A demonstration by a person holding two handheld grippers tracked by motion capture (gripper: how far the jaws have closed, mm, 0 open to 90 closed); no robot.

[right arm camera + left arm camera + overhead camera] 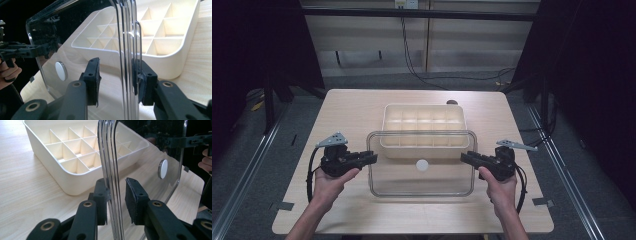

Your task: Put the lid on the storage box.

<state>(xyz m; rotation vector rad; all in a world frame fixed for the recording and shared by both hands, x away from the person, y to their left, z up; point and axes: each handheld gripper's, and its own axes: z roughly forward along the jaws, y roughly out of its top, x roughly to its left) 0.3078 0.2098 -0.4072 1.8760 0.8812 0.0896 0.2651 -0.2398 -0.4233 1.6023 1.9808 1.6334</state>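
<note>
A clear plastic lid [422,186] with a white round knob [422,165] lies level between my two grippers, and its far edge overlaps the front of a cream compartment box [424,105]. My left gripper [374,158] straddles the lid's left edge. In the left gripper view the lid's rim [111,170] runs between the jaws [116,197]: one jaw touches it and the other pad stands a thin gap off. My right gripper [463,157] straddles the right edge. In the right gripper view the rim [127,50] sits by one jaw [116,77], with the other pad well apart.
The box [50,167] has several empty compartments and stands mid-table towards the far side. Bare wooden table [352,110] surrounds it. A small dark object [452,102] lies behind the box. Metal rails run along both sides of the table, and cables cross the floor beyond.
</note>
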